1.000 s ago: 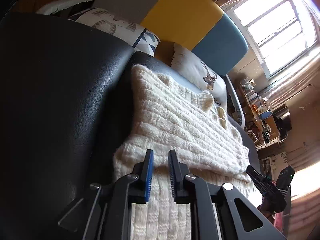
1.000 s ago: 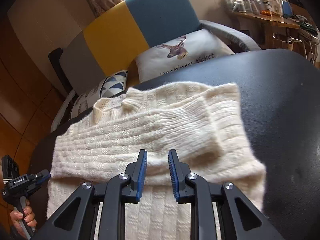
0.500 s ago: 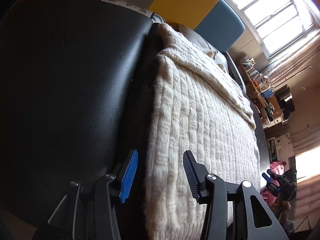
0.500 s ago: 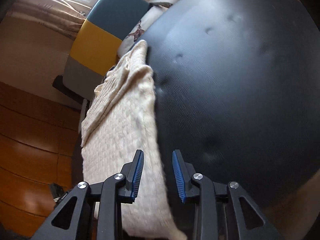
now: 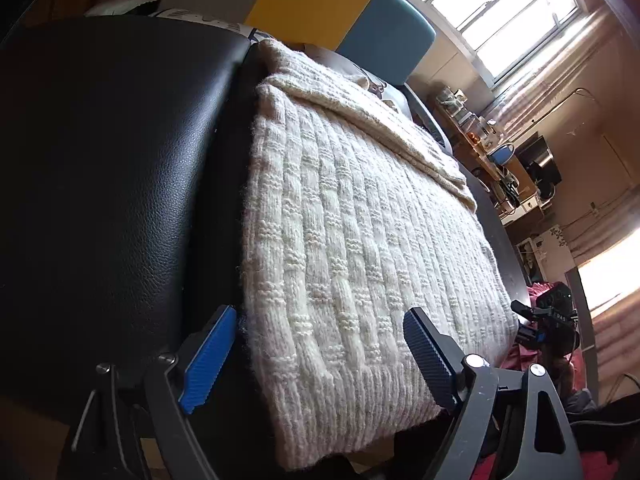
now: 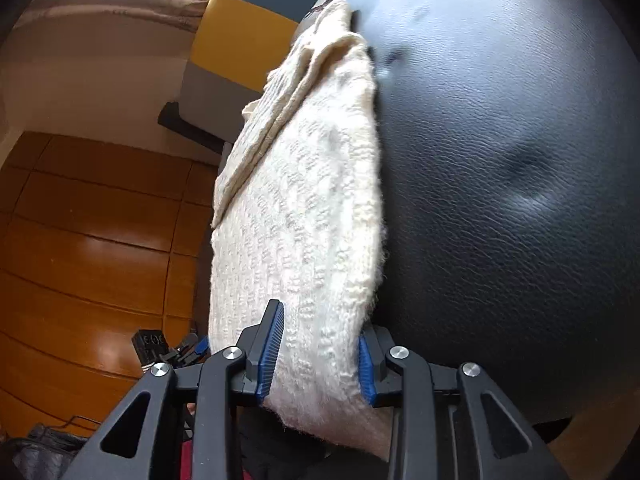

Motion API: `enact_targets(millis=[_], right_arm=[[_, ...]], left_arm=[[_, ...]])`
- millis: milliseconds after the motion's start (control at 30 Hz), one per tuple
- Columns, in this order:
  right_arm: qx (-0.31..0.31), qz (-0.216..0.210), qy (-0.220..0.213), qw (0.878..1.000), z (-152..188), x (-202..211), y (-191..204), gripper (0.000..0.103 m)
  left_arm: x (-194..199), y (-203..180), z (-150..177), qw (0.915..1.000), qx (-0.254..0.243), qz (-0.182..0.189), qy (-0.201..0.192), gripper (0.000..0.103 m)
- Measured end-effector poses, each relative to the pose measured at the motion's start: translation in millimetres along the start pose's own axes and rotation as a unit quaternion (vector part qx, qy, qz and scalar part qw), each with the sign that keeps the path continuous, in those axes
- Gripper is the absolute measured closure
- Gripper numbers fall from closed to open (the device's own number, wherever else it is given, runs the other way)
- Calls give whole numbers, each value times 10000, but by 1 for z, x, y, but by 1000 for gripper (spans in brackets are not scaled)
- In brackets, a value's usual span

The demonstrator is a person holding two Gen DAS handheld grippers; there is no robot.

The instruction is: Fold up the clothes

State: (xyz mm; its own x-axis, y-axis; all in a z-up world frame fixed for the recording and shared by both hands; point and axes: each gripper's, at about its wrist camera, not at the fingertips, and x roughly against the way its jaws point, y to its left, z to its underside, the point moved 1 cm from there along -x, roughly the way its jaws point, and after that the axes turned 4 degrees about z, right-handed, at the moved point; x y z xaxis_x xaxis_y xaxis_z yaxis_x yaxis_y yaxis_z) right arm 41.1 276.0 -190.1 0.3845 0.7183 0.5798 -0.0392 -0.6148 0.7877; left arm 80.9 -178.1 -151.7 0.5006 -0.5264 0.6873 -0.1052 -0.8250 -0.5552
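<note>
Black leather upholstery (image 5: 120, 152) fills most of both views, with a yellow and blue sofa back (image 5: 340, 12) at the far end and sunlit windows (image 5: 492, 12) beyond it on the right. Across that padded surface lies the cream knitted sweater (image 5: 360, 240), its near hem hanging a little over the near edge, and a folded-over layer resting across its far part. My left gripper (image 5: 316, 356) sits at the near left corner with its blue pads spread wide, straddling the hem and clamping nothing; I judge it is placed there so the corner falls between the fingers when I close. My right gripper (image 6: 320, 360) is at the near right corner, its fingers about half open with the thick knit (image 6: 304, 240) between them; the pads look to touch the wool on both sides, though I cannot tell whether they actually pinch it. Taking both near corners together would let me lift the hem evenly toward the far end.
</note>
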Motion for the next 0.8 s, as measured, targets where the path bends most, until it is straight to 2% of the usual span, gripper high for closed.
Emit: enact_targets(millis=[167, 200, 233, 267, 300, 333, 467, 500, 567, 600, 633, 667, 800], right_arm=[[3, 68, 50, 10000, 0, -6, 6, 70], [20, 81, 11, 10000, 2, -7, 7, 70], [125, 111, -38, 9999, 4, -8, 9, 70], [267, 151, -60, 9995, 6, -8, 12, 70], [372, 193, -79, 9991, 8, -9, 14, 69], [452, 236, -103, 9986, 9, -10, 17, 70], [598, 281, -112, 9977, 12, -12, 20, 70], [654, 378, -69, 9971, 12, -13, 22, 70], [765, 570, 17, 9954, 12, -15, 25, 72], [820, 667, 60, 9944, 12, -16, 26, 75], [875, 763, 102, 9932, 12, -17, 28, 87], [922, 828, 112, 9922, 12, -17, 29, 95], [1083, 1003, 62, 9890, 13, -17, 31, 95]], left_arm=[[-5, -7, 1, 9995, -194, -258, 47, 16], [-5, -6, 1, 9995, -157, -283, 38, 20], [-5, -5, 0, 9994, -119, -309, 28, 38], [-5, -4, -1, 9994, -82, -334, 19, 51], [-5, -1, -2, 9995, 11, -313, 22, 76], [-5, 3, -3, 9996, 153, -253, 38, 82], [-5, 18, -8, 9977, 664, -15, 108, 74], [-5, 16, -8, 9979, 637, -34, 146, 71], [-6, 8, -9, 9985, 433, -242, 211, 72], [-7, 2, -9, 9985, 291, -411, 219, 80], [-10, -1, -8, 9985, 218, -442, 257, 94], [-12, -2, -7, 9987, 245, -337, 285, 94], [-12, 5, -6, 9984, 510, -138, 206, 94]])
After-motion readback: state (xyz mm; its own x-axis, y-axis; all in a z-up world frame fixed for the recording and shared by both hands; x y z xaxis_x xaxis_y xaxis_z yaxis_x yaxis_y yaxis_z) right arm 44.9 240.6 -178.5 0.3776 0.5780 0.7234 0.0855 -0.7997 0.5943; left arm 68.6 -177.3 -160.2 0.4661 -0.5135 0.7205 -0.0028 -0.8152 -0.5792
